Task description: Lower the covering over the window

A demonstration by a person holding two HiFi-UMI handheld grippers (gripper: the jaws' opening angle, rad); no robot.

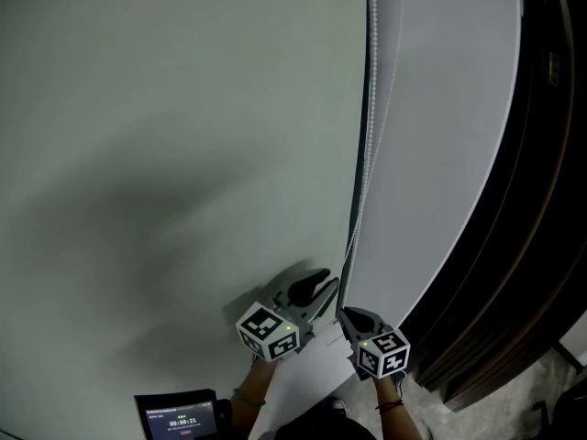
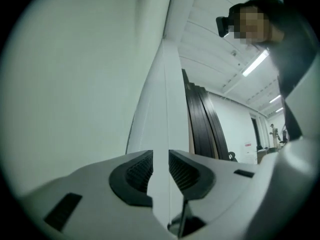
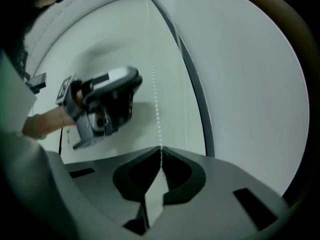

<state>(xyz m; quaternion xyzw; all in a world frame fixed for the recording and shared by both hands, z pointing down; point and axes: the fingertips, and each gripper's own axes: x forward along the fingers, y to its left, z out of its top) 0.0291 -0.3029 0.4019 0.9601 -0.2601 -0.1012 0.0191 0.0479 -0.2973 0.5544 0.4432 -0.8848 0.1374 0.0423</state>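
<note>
A pale roller blind (image 1: 440, 136) hangs over the window, with a thin bead chain (image 1: 371, 108) running down its left edge. My right gripper (image 1: 346, 313) is low at that edge. In the right gripper view its jaw tips (image 3: 160, 152) meet on the bead chain (image 3: 154, 89), which runs straight up from them. My left gripper (image 1: 327, 284) sits just left of it, also seen from the side (image 3: 107, 106). In the left gripper view its jaws (image 2: 160, 156) stand apart, with a white strip of the blind's edge (image 2: 165, 94) showing through the gap and no pad pressing on anything.
A plain greenish wall (image 1: 165, 136) fills the left. Dark panels (image 1: 541, 200) stand right of the blind. A small screen with a timer (image 1: 179, 417) is at the bottom left, and speckled floor (image 1: 541, 392) shows at the bottom right.
</note>
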